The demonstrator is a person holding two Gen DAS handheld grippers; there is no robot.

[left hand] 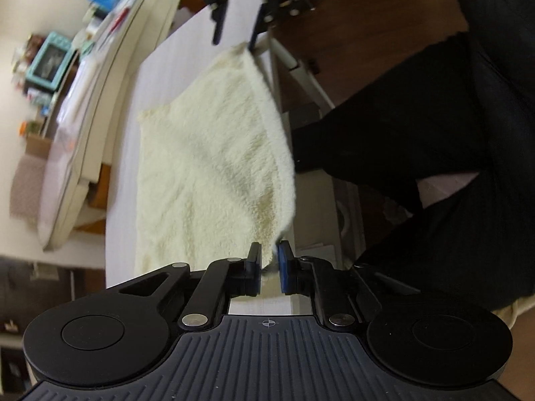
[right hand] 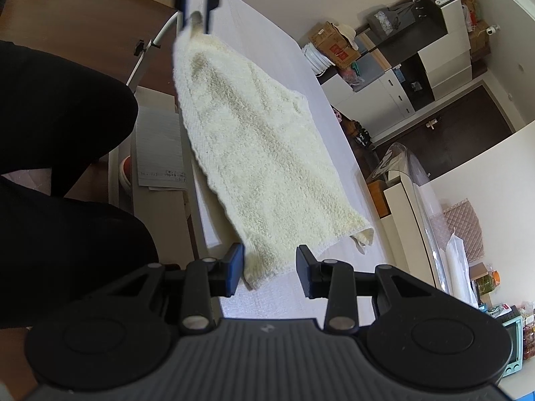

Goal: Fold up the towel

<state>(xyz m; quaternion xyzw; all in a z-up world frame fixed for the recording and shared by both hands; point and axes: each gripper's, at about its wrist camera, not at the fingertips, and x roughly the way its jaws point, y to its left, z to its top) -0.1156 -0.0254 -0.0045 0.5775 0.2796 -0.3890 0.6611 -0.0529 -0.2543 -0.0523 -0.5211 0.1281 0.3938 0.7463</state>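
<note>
Two grippers work one cream terry towel (left hand: 214,167), which lies lengthwise on a white table (left hand: 123,200), its near long edge lifted off the surface and hanging past the table's front edge; the far portion rests flat, with one far corner (right hand: 364,237) curled under; the pile looks thick, soft and slightly uneven in tone, with a hemmed border along the raised edge. Left gripper (left hand: 269,267): jaws narrowed onto a towel corner, blue pads (left hand: 284,264) pinching the cloth between them, as the right wrist view confirms from the opposite end (right hand: 197,16). Right gripper (right hand: 269,275): jaws standing wide, the towel's end lying between and just ahead of them; nothing is clamped, and in the left wrist view the same gripper (left hand: 235,23) appears spread just above the other corner. Judged step: securing the second corner before carrying the lifted edge over to the far edge. To do it well, the right jaws should probably close squarely on the hem, at a depth matching the left; both corners would then need to rise level and travel together, so that the edges meet without skew or a trapped curl. Beyond the table: wooden floor (left hand: 367,16), the operator's dark-clothed legs (right hand: 67,100), cluttered shelving (right hand: 434,33).
</note>
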